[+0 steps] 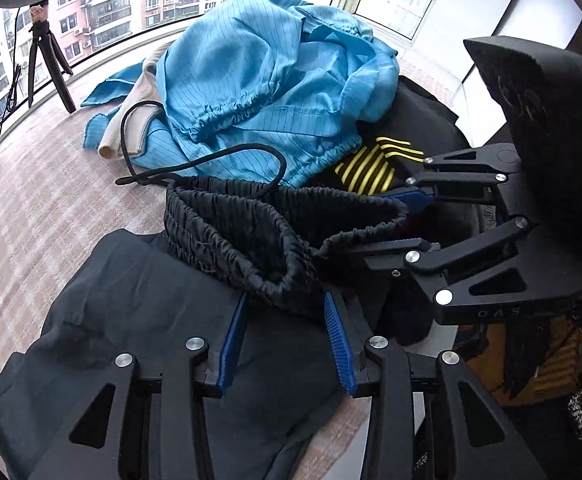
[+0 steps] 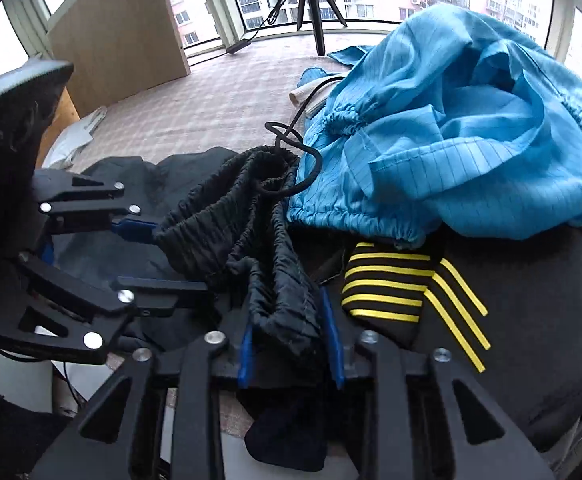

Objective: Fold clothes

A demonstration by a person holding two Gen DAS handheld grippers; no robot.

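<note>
Black linkage arms fill the bottom of both wrist views, and between them lies the gathered waistband (image 1: 275, 236) of a pair of dark trousers (image 1: 123, 320). From where I stand, both grippers seem set on that band so the garment can be pulled straight at its top edge before any fold is made.

Looking along the right gripper (image 2: 291, 340), its blue pads sit close against a bunched fold of the band and appear to pinch it. Seen along the left gripper (image 1: 287, 332), the jaws stand apart, one pad on each side of the band's near corner, with cloth between them but gaps showing, so I judge that corner is not yet clamped.

The trousers lie across a pinkish checked surface (image 1: 51, 208), legs trailing toward the viewer's left. Their black drawstring (image 1: 211, 160) loops loose over a crumpled blue garment (image 1: 275, 80) heaped just behind the band, touching it. A black piece with yellow stripes (image 2: 395, 284) lies beside the right gripper, under the blue heap's edge. These look like the waiting pile.

A small tripod (image 2: 311, 4) stands by the window, well apart from the clothes.
</note>
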